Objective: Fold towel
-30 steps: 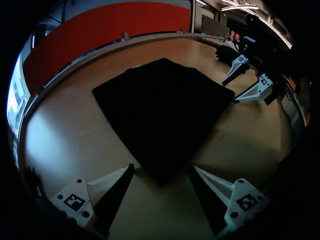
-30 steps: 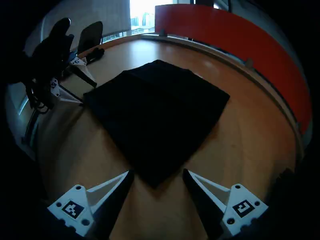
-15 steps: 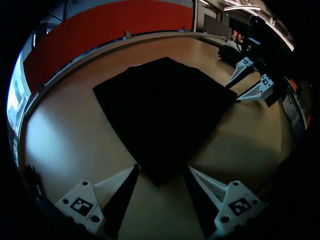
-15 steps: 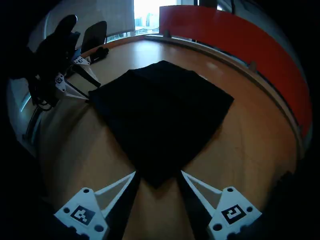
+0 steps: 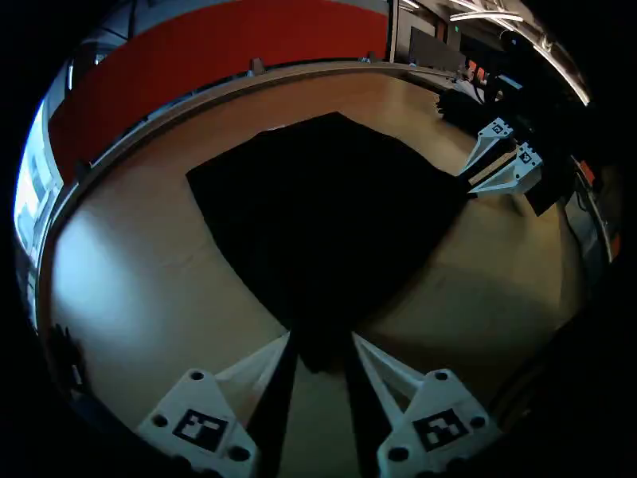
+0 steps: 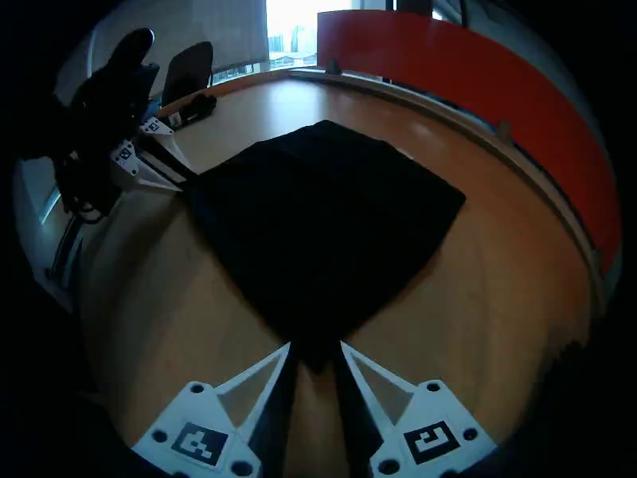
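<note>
A black towel (image 5: 326,215) lies flat on the wooden table (image 5: 143,271). My left gripper (image 5: 320,354) sits low over the table, its fingers narrowed around the towel's near corner, with a small gap still showing on each side. My right gripper (image 6: 314,357) stands the same way at another corner of the towel (image 6: 326,215), fingers close together but apart from the cloth. From the left gripper view the right gripper (image 5: 486,171) appears at the towel's far right corner. In the right gripper view the left gripper (image 6: 171,171) is at the towel's left corner.
A red panel (image 5: 223,56) runs behind the table's far edge (image 5: 263,76). Dark chairs (image 6: 187,72) and a small dark object (image 6: 195,103) stand at the table's end by the window. Bare wood surrounds the towel on every side.
Both grippers have narrowed steadily from wide open to nearly closed around their towel corners and have edged slightly forward. The towel has not moved.
</note>
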The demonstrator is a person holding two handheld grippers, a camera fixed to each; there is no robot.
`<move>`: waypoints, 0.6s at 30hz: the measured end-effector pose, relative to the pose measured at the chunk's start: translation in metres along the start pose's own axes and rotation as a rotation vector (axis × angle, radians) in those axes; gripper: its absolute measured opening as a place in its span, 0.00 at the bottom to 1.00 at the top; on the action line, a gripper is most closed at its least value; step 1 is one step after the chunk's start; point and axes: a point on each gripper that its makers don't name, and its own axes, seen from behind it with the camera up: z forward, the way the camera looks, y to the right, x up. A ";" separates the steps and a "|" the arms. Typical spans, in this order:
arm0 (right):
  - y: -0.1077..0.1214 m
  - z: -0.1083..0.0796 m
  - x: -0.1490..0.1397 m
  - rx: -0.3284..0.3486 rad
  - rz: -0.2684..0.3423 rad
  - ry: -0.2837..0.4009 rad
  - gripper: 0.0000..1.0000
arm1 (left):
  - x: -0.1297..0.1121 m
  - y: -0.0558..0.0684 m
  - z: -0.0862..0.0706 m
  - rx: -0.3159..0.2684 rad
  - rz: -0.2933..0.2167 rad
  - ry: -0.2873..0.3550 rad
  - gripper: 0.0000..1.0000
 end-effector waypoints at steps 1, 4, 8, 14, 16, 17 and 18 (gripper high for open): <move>0.000 0.000 0.000 0.001 0.000 0.000 0.23 | 0.000 0.000 0.000 0.000 -0.003 -0.001 0.27; 0.000 -0.001 0.000 -0.005 0.004 0.001 0.09 | 0.002 0.002 0.000 -0.001 -0.012 -0.004 0.19; 0.002 -0.002 0.000 -0.020 0.011 0.004 0.07 | 0.004 0.007 -0.001 -0.016 -0.030 -0.009 0.17; 0.002 -0.005 -0.001 -0.018 0.034 0.010 0.07 | 0.007 0.010 -0.005 -0.038 -0.065 -0.010 0.16; 0.002 -0.007 0.000 -0.018 0.036 0.015 0.07 | 0.010 0.010 -0.007 -0.037 -0.071 -0.005 0.15; 0.002 -0.008 0.000 -0.018 0.037 0.017 0.07 | 0.012 0.009 -0.008 -0.036 -0.074 -0.002 0.14; 0.002 -0.010 0.001 -0.019 0.037 0.021 0.07 | 0.014 0.009 -0.010 -0.034 -0.076 0.001 0.14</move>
